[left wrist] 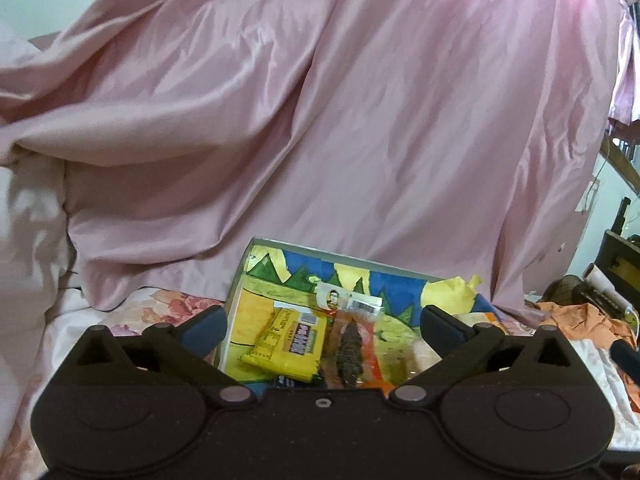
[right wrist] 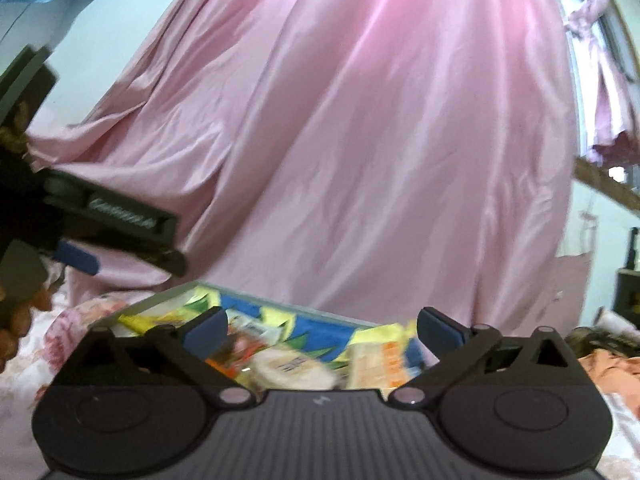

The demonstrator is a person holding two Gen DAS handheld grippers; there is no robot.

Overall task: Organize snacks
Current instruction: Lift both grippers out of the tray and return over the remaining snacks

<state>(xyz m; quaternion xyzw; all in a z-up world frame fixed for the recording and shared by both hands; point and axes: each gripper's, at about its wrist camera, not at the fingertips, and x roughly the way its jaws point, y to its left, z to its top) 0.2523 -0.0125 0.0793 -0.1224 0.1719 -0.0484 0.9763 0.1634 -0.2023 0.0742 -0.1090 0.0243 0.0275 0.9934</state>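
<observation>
A shallow box painted yellow, blue and green (left wrist: 320, 254) lies on the bed and holds the snacks. Inside are a yellow packet (left wrist: 286, 346), a clear packet with a dark dried snack (left wrist: 350, 350) and a small white packet (left wrist: 332, 296). My left gripper (left wrist: 322, 326) hovers over the box's near side, open, with nothing between its fingers. In the right wrist view the same box (right wrist: 160, 300) shows a round white packet (right wrist: 288, 368) and an orange-and-yellow pack (right wrist: 384, 360), both blurred. My right gripper (right wrist: 322, 330) is open above them and empty. A blue pad (right wrist: 76, 261) of the left gripper shows at the left.
A pink satin sheet (left wrist: 320, 120) hangs right behind the box and fills the background. The bed has a floral cover (left wrist: 176, 304). Crumpled orange cloth (left wrist: 576, 320) and dark clutter (left wrist: 620, 268) lie to the right. A hand (right wrist: 16, 320) holds the left gripper.
</observation>
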